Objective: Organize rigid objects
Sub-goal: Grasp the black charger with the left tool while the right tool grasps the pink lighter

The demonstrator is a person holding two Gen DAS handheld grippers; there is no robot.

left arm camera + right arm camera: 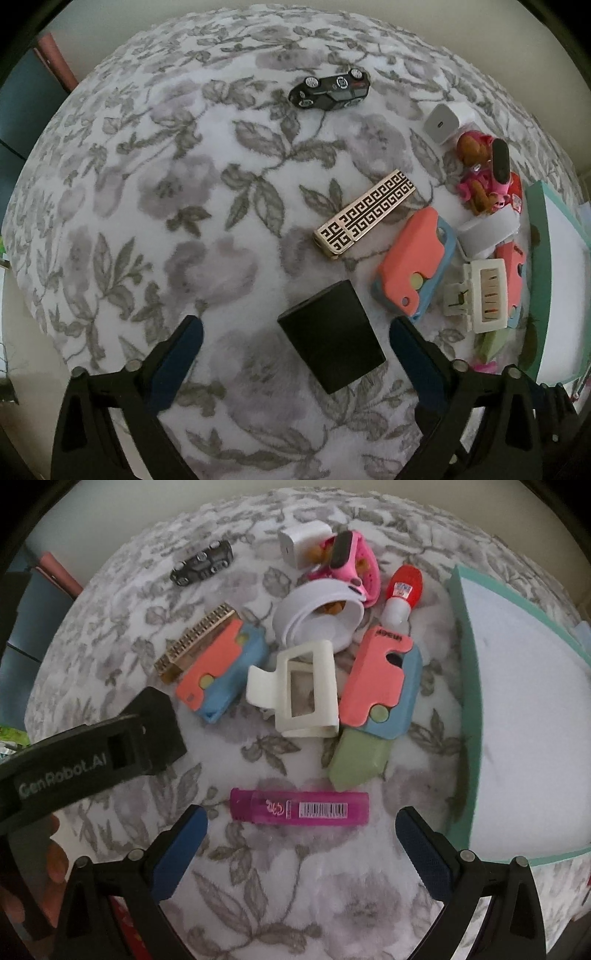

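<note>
My left gripper (295,332) hangs with jaws wide open around a black box (330,338) on the floral cloth (147,221). My right gripper (301,825), jaws equally spread, faces a pink tube (299,806); a teal-edged tray (469,701) borders the right, clutter crowding beyond.

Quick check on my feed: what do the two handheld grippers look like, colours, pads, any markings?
Both look alike: the left gripper and right gripper have black plastic fingers with round silver screws and dark blue textured pads. In the right wrist view, the left gripper's black body reads "GenRobot.AI" in pale letters. No cables visible.
</note>
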